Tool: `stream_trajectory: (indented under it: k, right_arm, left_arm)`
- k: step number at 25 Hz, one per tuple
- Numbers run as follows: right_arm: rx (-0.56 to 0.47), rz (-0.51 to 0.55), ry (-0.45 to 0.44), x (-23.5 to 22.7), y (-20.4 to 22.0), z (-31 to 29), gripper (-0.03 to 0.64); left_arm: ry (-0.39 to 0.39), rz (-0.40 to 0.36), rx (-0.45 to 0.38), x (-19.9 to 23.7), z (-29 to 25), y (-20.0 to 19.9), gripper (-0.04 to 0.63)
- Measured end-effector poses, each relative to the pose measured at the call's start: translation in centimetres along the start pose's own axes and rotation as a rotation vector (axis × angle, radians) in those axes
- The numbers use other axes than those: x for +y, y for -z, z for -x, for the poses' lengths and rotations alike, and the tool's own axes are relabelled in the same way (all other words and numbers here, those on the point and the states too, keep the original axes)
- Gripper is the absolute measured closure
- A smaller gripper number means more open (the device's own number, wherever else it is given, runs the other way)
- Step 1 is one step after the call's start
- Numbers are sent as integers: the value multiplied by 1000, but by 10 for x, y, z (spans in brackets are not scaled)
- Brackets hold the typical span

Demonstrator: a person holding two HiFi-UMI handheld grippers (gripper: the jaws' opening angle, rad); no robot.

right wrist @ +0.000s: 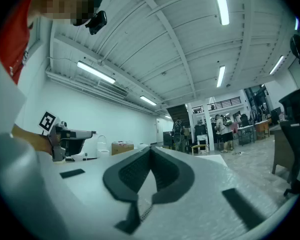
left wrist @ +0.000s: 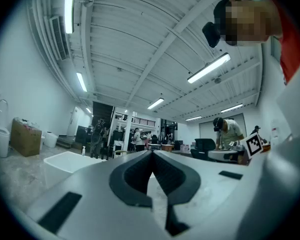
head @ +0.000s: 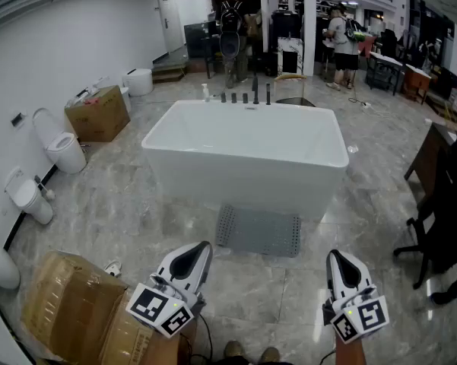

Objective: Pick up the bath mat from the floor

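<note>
You are at the very start of the job: nothing is picked up yet. The bath mat (head: 258, 230) lies flat on the floor (head: 137, 204), a grey perforated rectangle just in front of the near wall of the white bathtub (head: 243, 181). It sits ahead of you and between your two hands.

Your left gripper (head: 204, 246) hangs low on the near left, its tip aimed toward the mat's near left corner but well short of it. Its jaws are pressed together with nothing between them. Your right gripper (head: 335, 256) is on the near right, a little right of the mat's right edge, also apart from it. Its jaws are pressed together too, and empty. Both gripper views look out across the room and up to the ceiling rather than down, so neither gripper is angled at the floor yet.

The step in hand is the approach. As I judge it, your next move calls for stepping or leaning forward, tipping one gripper down toward the floor, and spreading its jaws before it arrives. The mat looks thin and lies flush with the tiles, so you will likely need to work one jaw under an edge or corner. The near edge appears the easiest to reach. Mind the cardboard box (head: 68, 306) at your near left as you bend.
</note>
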State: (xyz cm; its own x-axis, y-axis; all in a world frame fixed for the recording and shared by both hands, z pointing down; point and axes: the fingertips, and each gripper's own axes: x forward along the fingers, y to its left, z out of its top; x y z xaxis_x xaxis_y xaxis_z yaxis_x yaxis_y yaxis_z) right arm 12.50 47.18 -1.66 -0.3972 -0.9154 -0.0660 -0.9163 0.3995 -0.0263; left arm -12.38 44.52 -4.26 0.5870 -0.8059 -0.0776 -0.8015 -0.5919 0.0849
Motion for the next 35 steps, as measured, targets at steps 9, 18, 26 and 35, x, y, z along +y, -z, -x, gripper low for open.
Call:
stream_trajectory:
  k: [9,18,26,35]
  right_arm:
    - [11,12,7,14,4,-8,615]
    - [-2,-17,24,25,3,-24,614]
    - [7,26,41,42,7,-48,614]
    - [11,17,52,22,19,-87,614]
  left_arm:
    - [2,17,-8,18,7,3,584]
    - [-6,45,-11,51,13,9,584]
    - [-9,21,-30,94,14,5,586]
    - [-22,13,-17,127,-16,11,584]
